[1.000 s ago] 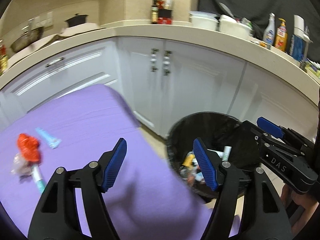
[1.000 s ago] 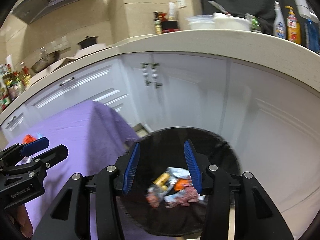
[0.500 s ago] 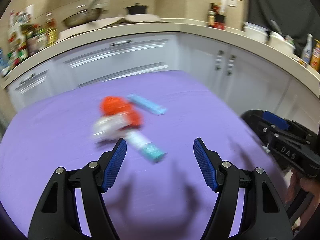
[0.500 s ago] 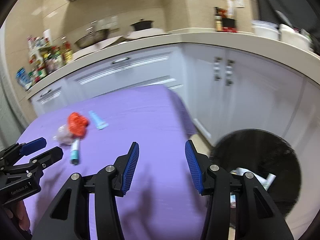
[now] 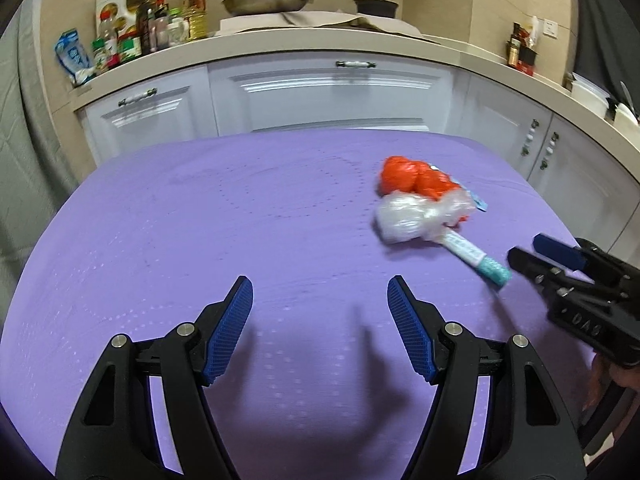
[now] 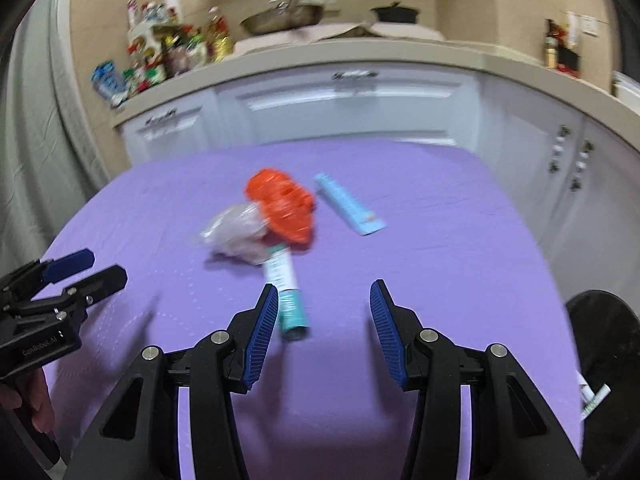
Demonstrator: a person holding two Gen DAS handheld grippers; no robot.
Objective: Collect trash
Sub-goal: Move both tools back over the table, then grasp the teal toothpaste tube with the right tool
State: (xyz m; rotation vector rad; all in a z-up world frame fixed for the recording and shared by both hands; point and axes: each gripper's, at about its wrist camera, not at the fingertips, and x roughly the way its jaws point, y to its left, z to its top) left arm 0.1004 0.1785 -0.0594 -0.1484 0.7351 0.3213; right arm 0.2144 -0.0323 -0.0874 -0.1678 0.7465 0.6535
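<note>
On the purple cloth (image 5: 208, 224) (image 6: 440, 240) lies a small heap of trash: a crumpled orange wrapper (image 5: 416, 176) (image 6: 284, 200), a clear plastic bag (image 5: 416, 218) (image 6: 236, 232), a white tube with a teal cap (image 5: 476, 258) (image 6: 286, 288) and a flat light-blue tube (image 6: 350, 208). My left gripper (image 5: 320, 328) hovers open over bare cloth, left of the heap. My right gripper (image 6: 324, 332) is open too, its left pad (image 6: 262, 332) beside the teal cap; nothing is held. Each gripper shows in the other's view: right gripper (image 5: 548, 258), left gripper (image 6: 86, 268).
A black bin (image 6: 608, 360) with trash inside stands at the table's right edge. White cabinets (image 5: 332, 96) and a countertop with bottles (image 5: 132, 36), a pan (image 5: 268, 0) and a pot run behind the table.
Both grippers swung left from over the black bin to above the purple table. The trash heap came toward the middle of both views. Jaw openings look unchanged.
</note>
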